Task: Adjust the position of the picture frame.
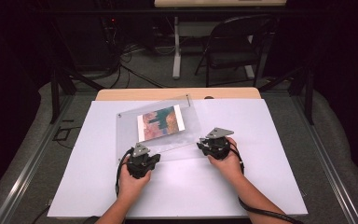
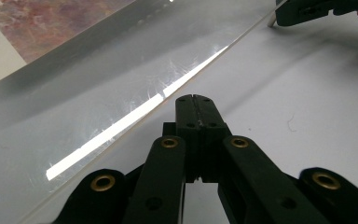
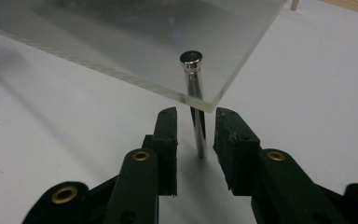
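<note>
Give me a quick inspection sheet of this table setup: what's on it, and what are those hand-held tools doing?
Surface: white board on a wooden table.
Job's things: clear acrylic frame holding a colourful picture; metal standoff pin at its near corner.
Clutter: nothing seen.
Grippers: left tool shut, at the frame's near edge; right tool open, jaws either side of the pin.
Cables: black cable trailing from the right tool.
Surroundings: folding chair, dark room.

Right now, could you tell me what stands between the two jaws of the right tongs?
In the right gripper view, a slim metal post stands upright between the open jaws of the right tongs, carrying the corner of the clear acrylic frame; neither jaw touches it.
</note>
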{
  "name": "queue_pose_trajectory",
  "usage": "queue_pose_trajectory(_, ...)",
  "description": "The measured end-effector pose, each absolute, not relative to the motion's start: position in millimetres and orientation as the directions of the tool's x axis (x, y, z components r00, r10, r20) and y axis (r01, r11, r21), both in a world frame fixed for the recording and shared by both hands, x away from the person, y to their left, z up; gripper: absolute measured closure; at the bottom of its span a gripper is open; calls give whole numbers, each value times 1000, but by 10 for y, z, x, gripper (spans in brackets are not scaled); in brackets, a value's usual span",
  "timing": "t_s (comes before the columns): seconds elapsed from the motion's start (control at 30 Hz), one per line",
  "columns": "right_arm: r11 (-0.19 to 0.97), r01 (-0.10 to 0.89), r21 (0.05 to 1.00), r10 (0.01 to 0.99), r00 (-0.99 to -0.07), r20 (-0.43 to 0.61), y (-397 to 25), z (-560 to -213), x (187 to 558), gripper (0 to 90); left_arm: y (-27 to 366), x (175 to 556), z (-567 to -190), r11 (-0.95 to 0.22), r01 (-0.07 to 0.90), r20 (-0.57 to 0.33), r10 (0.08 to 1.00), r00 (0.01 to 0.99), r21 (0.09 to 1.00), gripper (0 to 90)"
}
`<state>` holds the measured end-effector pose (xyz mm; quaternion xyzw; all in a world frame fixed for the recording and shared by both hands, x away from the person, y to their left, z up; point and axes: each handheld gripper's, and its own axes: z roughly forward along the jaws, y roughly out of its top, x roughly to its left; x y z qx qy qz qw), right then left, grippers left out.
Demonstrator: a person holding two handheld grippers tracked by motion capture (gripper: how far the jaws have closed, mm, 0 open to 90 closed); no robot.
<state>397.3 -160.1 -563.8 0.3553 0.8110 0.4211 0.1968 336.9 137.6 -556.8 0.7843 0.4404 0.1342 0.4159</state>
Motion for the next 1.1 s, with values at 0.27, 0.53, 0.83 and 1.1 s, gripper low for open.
queue_pose_trajectory(0.27, 388, 421, 820, 745, -666, -11, -1570, -5651, 4034, 704, 1368, 3419, -5588, -259, 597, -172, 805, 568, 759, 899)
queue_pose_trajectory(0.53, 393, 429, 813, 744, -668, -7, -1540, -5645, 4062, 814, 1327, 3432, -5588, -282, 595, -148, 807, 571, 753, 900)
queue_pose_trajectory(0.83, 461, 378, 803, 726, -682, -95, -1521, -5620, 3989, 847, 1350, 3440, -5573, -273, 608, -176, 799, 575, 745, 900)
queue_pose_trajectory(1.1, 471, 367, 802, 711, -696, -99, -1597, -5602, 3846, 849, 1335, 3443, -5549, -277, 617, -197, 785, 587, 736, 900)
